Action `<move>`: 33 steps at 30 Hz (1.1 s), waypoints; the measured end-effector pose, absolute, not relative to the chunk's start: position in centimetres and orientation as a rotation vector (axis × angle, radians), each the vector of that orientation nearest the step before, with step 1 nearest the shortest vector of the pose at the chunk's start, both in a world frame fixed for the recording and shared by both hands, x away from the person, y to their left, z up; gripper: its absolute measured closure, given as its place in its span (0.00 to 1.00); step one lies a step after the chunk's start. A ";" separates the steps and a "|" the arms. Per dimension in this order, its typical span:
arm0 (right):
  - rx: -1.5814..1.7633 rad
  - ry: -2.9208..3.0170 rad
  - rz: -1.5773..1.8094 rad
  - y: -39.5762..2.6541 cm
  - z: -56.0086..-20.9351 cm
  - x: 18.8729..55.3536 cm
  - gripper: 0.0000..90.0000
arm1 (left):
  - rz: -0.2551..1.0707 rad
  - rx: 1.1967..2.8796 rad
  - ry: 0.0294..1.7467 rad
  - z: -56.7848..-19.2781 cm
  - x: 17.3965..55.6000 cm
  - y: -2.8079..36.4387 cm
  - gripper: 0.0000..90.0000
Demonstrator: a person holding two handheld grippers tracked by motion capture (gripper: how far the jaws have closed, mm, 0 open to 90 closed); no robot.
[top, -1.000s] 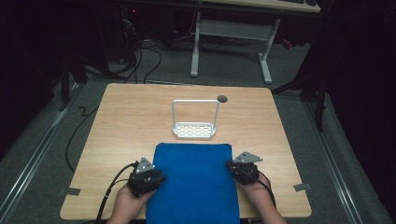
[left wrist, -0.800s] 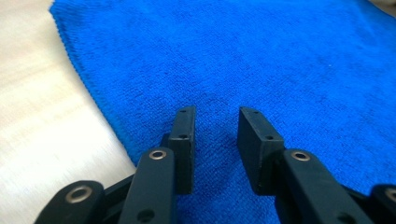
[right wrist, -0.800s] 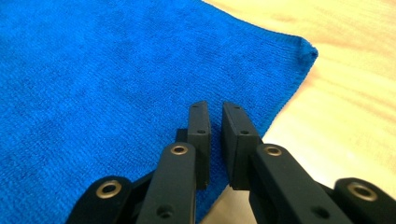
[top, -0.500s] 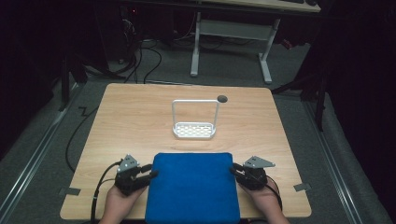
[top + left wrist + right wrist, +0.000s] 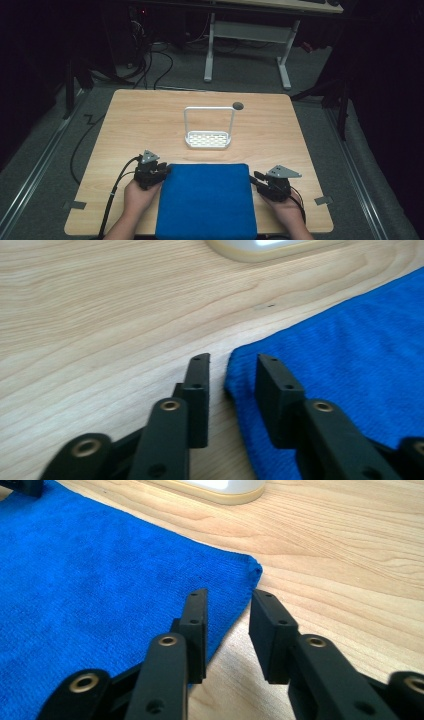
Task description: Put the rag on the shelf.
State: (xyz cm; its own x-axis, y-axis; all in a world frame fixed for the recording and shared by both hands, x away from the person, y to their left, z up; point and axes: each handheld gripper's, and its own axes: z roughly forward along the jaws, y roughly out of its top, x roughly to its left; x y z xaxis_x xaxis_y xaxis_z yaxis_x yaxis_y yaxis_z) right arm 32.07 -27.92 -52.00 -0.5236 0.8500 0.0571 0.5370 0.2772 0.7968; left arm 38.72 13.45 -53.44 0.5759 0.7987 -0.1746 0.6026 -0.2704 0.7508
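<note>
Both tools, left (image 5: 161,171) and right (image 5: 259,180), jaws parted, straddle the far corners of the folded blue terry cloth (image 5: 206,200), apparently unpinched; next, close and lift.

Plain blue cloth (image 5: 206,200) on light woodgrain table (image 5: 140,120).

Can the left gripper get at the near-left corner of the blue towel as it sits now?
Probably yes. The left gripper straddles the blue towel at its left far corner, fingers open around the edge; the near-left corner lies just behind it along the same free edge, with bare table beside.
</note>
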 end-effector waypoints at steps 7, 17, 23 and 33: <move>1.273 2.139 1.087 -26.7 -51.7 33.1 0.69 | 0.301 1.983 1.106 -53.6 38.7 13.3 0.94; 1.366 2.147 0.986 -24.8 -51.6 37.7 0.61 | 0.277 1.979 1.109 -53.6 38.6 13.6 0.96; 1.361 2.147 0.970 -24.6 -52.4 37.6 0.62 | 0.250 1.968 1.114 -53.7 38.8 13.8 0.95; 1.322 2.176 0.961 -24.6 -53.1 37.2 0.85 | 0.235 1.956 1.119 -53.7 38.8 13.9 0.95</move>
State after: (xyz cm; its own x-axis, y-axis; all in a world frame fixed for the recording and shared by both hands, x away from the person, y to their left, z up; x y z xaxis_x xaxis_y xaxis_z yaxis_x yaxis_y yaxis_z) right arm 37.18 -24.56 -53.05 -0.4616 0.8871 0.0024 0.5993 0.3099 0.7381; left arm 38.77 13.90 -53.72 0.5824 0.7791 -0.2320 0.6195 -0.2406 0.7473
